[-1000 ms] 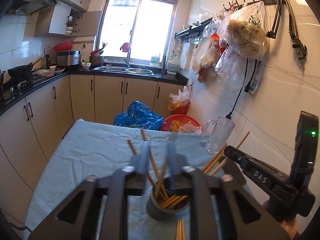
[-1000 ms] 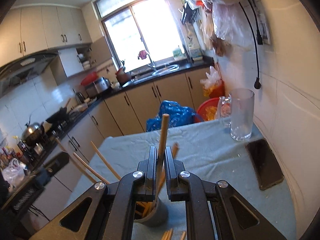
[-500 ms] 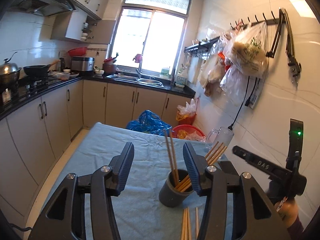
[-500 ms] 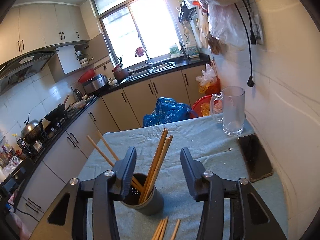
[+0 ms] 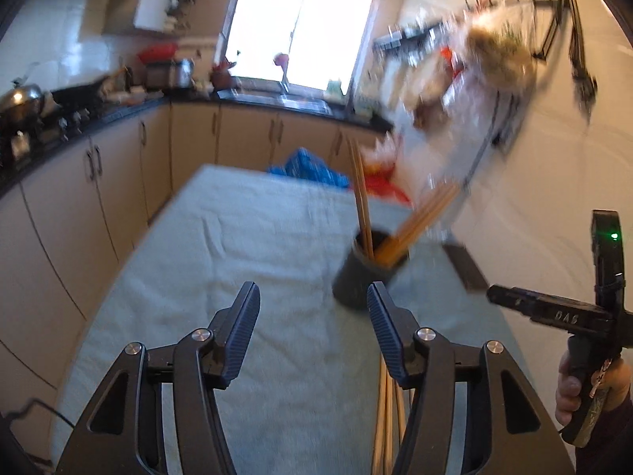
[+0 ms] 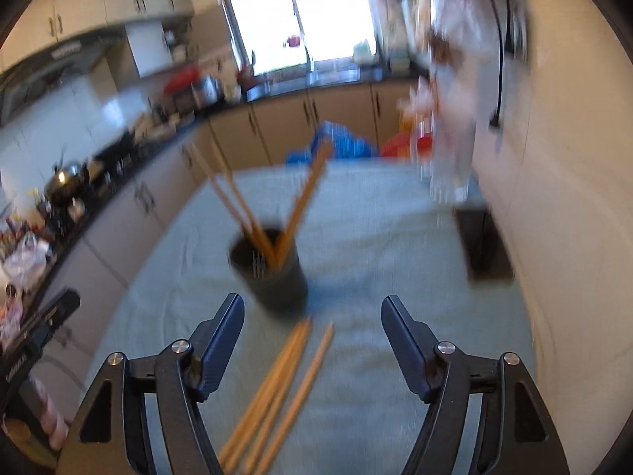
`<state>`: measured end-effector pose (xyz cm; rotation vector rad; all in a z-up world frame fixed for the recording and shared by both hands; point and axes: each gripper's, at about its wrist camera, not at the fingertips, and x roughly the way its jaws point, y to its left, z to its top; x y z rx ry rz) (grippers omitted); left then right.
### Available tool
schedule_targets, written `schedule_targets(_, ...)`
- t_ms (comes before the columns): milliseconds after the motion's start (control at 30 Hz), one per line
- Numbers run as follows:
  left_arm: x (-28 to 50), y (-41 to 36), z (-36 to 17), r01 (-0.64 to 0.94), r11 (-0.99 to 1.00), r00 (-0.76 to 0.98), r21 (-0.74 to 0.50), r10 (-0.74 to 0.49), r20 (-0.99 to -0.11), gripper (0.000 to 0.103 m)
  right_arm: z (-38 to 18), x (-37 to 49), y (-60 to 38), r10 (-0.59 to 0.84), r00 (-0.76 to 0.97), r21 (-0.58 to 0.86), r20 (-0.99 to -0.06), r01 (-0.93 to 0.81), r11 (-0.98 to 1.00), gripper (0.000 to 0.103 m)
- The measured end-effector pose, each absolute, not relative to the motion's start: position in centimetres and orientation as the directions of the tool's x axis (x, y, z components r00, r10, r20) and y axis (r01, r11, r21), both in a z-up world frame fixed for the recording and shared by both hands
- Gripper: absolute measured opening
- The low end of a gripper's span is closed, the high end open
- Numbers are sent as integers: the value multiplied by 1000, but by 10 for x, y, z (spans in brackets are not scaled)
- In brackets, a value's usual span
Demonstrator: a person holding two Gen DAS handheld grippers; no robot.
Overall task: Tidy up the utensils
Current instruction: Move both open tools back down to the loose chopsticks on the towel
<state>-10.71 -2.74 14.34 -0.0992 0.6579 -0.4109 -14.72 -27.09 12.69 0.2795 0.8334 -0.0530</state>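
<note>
The step in hand looks like fetching the next loose chopsticks from the cloth to stand them in the dark holder (image 6: 269,273), which already carries several chopsticks (image 6: 253,213) leaning out to both sides. To do it well, each gripper should come down low over the bundle, line its fingers across the sticks rather than along them, and close on one stick or a tidy pair near the middle, so nothing pivots or scatters on the way up.

Starting from the left: the left gripper (image 5: 314,336) points forward and down over the pale tablecloth (image 5: 245,237), its jaws spread and opening, with only bare cloth between them. The loose chopsticks (image 5: 385,415) lie just under and beside its right finger, partly hidden by it, so it needs to shift right before it can close on them. The holder stands ahead and to the right of its fingertips.

The right gripper (image 6: 312,340) tilts more steeply toward the table, jaws wide and opening, nothing pinched. The loose chopsticks (image 6: 277,384) lie on the cloth between its fingers (closer to the left one), running toward the camera, with their far tips just short of the holder's base. Both views are blurred, so I cannot count the sticks.
</note>
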Motion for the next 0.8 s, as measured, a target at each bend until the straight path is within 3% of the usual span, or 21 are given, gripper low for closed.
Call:
schedule_targets(133,-106,-55,105,415,890,625,-190,-430,-652,55,78,-162,-271,92,604,231,-791,157,960,76)
schedule_targets(200,-105,-73,84,462,870,562,-174,-439,-701,55,59,-169,-268,110,584,235,-805,144,961,67)
schedule_targets(233,-104,-82,74,487,856,528,-172,-445,-723,50,50,-171,-266,121,573,240,-811,137,961,61)
schedule_targets(333,-106,-110,50,562,814,448,-146,-448,-774,34,33,-176,-263,150,563,267,-813,132,955,56)
schedule_targets(467,-106,-132,31,602,788,407,-131,-444,-798,31,22,-177,-269,170,569,306,-804,152,940,56)
schedule_targets(533,-101,-139,22,607,780,371,-151,-447,-814,19,20,-178,-272,175,574,322,-800,163,933,56)
schedule_targets(633,-92,-145,13,600,785,351,-155,-432,-830,8,20,-177,-275,176,579,333,-796,177,926,56)
schedule_targets(800,-84,-153,10,602,786,350,-138,-416,-839,7,15,-176,-278,181,577,343,-797,186,921,56)
